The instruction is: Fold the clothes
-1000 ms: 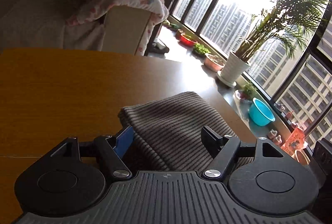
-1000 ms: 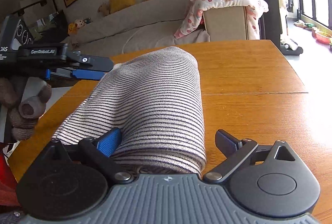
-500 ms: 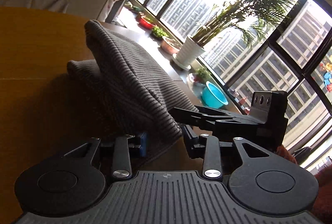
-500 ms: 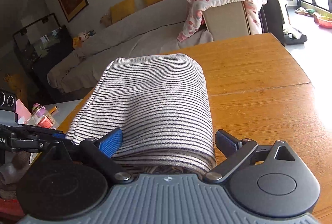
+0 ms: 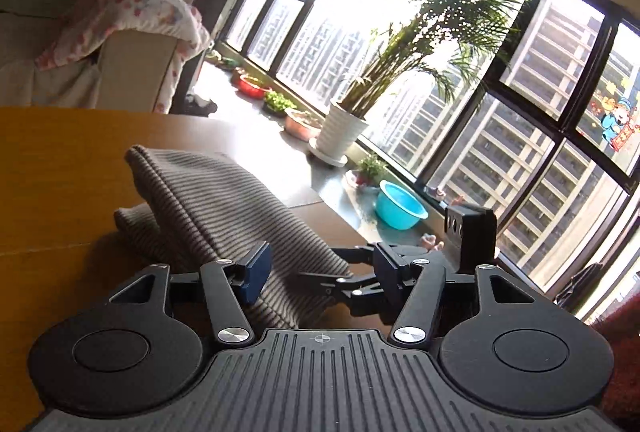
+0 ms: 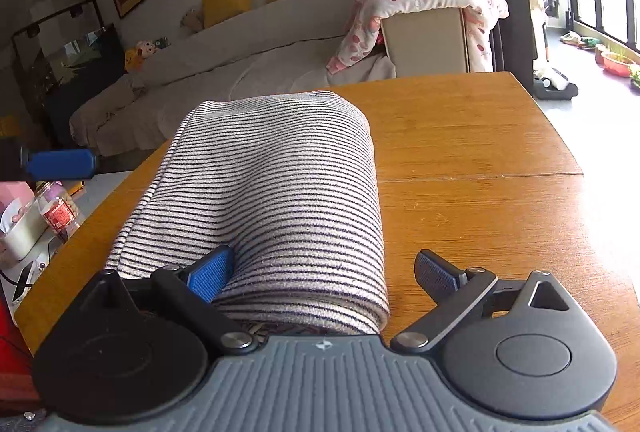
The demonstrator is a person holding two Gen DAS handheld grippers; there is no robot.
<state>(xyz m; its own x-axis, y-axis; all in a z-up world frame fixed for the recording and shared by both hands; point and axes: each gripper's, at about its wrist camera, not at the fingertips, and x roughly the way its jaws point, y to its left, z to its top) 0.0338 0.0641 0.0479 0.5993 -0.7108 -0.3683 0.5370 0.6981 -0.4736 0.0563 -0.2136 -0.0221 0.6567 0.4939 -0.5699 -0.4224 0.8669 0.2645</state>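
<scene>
A grey striped garment (image 6: 276, 199) lies folded on the wooden table (image 6: 472, 159), with a rounded fold at the far end. My right gripper (image 6: 324, 274) is open, its jaws wide on either side of the garment's near edge. In the left wrist view the garment (image 5: 216, 216) rises in a fold, and its near corner lies between the fingers of my left gripper (image 5: 320, 268), which is open. The right gripper (image 5: 400, 272) shows just beyond it. A blue finger pad of the left gripper (image 6: 60, 163) shows at the left edge of the right wrist view.
The table edge runs to the right near a window wall with a potted palm (image 5: 344, 135) and a blue basin (image 5: 400, 209). A sofa with a floral blanket (image 6: 420, 11) stands beyond the table. A jar and clutter (image 6: 52, 207) sit on a low surface to the left.
My left gripper has opened from nearly shut and let the garment corner go. The raised fold has dropped lower. The right gripper stays open around the near edge.
</scene>
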